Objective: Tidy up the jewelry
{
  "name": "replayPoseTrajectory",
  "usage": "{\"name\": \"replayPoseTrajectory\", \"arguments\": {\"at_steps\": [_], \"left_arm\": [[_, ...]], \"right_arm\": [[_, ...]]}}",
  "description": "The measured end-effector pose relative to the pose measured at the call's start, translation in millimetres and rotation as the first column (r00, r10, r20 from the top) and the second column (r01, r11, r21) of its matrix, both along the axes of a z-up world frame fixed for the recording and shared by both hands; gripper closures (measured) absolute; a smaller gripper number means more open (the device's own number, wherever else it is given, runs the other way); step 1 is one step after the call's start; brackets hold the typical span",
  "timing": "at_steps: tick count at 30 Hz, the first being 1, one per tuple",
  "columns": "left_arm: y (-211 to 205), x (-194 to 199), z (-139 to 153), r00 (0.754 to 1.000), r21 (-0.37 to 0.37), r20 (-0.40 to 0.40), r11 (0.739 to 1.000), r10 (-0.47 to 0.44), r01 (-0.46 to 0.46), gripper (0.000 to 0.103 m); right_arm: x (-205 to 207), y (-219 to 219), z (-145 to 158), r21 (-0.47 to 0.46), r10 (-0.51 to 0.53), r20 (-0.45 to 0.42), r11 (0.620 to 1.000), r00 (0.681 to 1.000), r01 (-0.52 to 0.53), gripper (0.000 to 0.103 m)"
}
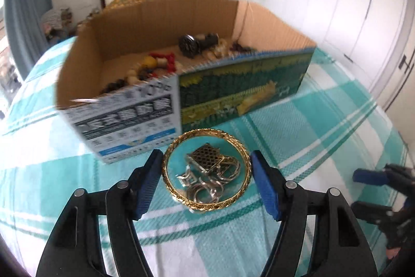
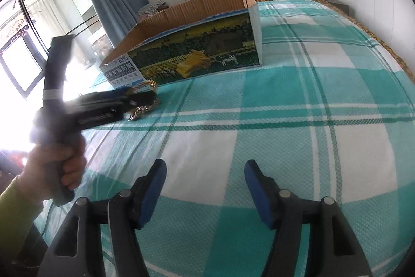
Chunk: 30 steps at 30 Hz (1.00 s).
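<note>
The left gripper (image 1: 206,179) sits wide around the gold bangle (image 1: 206,170) on the bed (image 1: 324,121), maybe just touching it. Silver bits (image 1: 207,178) lie inside the bangle. The right gripper (image 2: 205,188) is spread, holding nothing. Behind is a box (image 1: 233,92) of beads (image 1: 155,66).

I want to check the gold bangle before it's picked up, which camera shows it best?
The left wrist view: the gold bangle lies whole between the open left gripper. The right wrist view shows only slivers behind that gripper.

Between my left tongs (image 1: 206,181) lies the bangle (image 1: 207,170) ringing smaller pieces (image 1: 210,173); the box (image 1: 181,85) sits just beyond.
</note>
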<state>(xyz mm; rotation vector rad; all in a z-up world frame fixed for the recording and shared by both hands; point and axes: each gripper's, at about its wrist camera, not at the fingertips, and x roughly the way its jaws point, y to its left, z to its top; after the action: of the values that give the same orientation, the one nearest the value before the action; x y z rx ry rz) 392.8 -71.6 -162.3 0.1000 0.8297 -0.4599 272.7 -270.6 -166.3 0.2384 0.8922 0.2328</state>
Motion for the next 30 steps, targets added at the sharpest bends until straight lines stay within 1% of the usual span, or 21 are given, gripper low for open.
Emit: {"name": "replayPoseTrajectory", "arguments": {"at_steps": [3, 5, 7, 11, 12, 13, 14, 15, 17, 20, 21, 23, 24, 26, 27, 28, 29, 30], "left_arm": [[28, -20, 18, 0.998, -0.038, 0.016, 0.998, 0.056, -0.055, 0.033], [47, -33, 22, 0.995, -0.031, 0.004, 0.995, 0.097, -0.097, 0.033], [62, -42, 15, 0.990, -0.012, -0.032, 0.991, 0.135, -0.136, 0.033], [79, -51, -20, 0.974, 0.099, -0.108, 0.977, 0.197, -0.187, 0.031], [81, -54, -23, 0.973, 0.104, -0.103, 0.975, 0.205, -0.194, 0.031], [82, -59, -22, 0.976, 0.105, -0.077, 0.975, 0.205, -0.197, 0.021], [83, -62, -20, 0.975, 0.104, -0.072, 0.974, 0.210, -0.202, 0.009], [85, -67, -19, 0.976, 0.088, -0.064, 0.975, 0.209, -0.203, 0.007], [87, -73, -19, 0.979, 0.070, -0.059, 0.979, 0.195, -0.191, 0.007], [94, -79, -27, 0.979, 0.093, -0.077, 0.979, 0.188, -0.180, 0.007], [97, -80, -27, 0.979, 0.099, -0.072, 0.978, 0.189, -0.182, 0.007], [105, -81, -23, 0.977, 0.076, -0.069, 0.978, 0.202, -0.196, 0.007], [111, -81, -19, 0.974, 0.045, -0.070, 0.976, 0.214, -0.211, 0.007], [121, -79, -12, 0.965, -0.024, -0.084, 0.968, 0.247, -0.249, 0.007], [125, -76, -12, 0.958, -0.042, -0.100, 0.961, 0.270, -0.275, 0.007], [129, -72, -15, 0.948, -0.039, -0.118, 0.953, 0.294, -0.300, 0.008], [130, -68, -18, 0.939, -0.018, -0.133, 0.947, 0.316, -0.321, 0.013], [129, -66, -19, 0.935, 0.012, -0.113, 0.941, 0.337, -0.338, 0.016]], "right_arm": [[-2, -1, -2, 0.001, -0.002, 0.000, 1.000, 1.000, 0.002, 0.039], [-2, 2, -1, -0.009, 0.011, -0.001, 1.000, 1.000, -0.011, 0.039], [-1, 8, 0, -0.025, 0.034, 0.004, 0.999, 0.999, -0.034, 0.039], [6, 30, -3, -0.056, 0.098, 0.002, 0.994, 0.995, -0.098, 0.038], [9, 37, -3, -0.077, 0.112, 0.009, 0.991, 0.994, -0.111, 0.038], [13, 44, -3, -0.093, 0.127, 0.006, 0.988, 0.992, -0.125, 0.038], [17, 50, -3, -0.109, 0.139, 0.006, 0.984, 0.990, -0.138, 0.038], [22, 55, -3, -0.117, 0.154, 0.000, 0.981, 0.988, -0.153, 0.038], [32, 67, -3, -0.141, 0.183, -0.008, 0.973, 0.983, -0.182, 0.037], [49, 85, -3, -0.154, 0.232, -0.021, 0.960, 0.972, -0.233, 0.037], [55, 92, -3, -0.166, 0.246, -0.018, 0.955, 0.969, -0.245, 0.037], [69, 108, -4, -0.191, 0.273, -0.021, 0.943, 0.962, -0.272, 0.037], [75, 115, -4, -0.199, 0.283, -0.023, 0.939, 0.959, -0.282, 0.037], [89, 126, -4, -0.190, 0.290, -0.025, 0.938, 0.957, -0.289, 0.037], [94, 131, -4, -0.187, 0.287, -0.023, 0.940, 0.958, -0.286, 0.037], [98, 135, -5, -0.189, 0.286, -0.018, 0.940, 0.958, -0.284, 0.037], [103, 140, -7, -0.199, 0.286, -0.015, 0.938, 0.958, -0.283, 0.036], [104, 145, -8, -0.222, 0.286, -0.005, 0.934, 0.958, -0.280, 0.036]]}}
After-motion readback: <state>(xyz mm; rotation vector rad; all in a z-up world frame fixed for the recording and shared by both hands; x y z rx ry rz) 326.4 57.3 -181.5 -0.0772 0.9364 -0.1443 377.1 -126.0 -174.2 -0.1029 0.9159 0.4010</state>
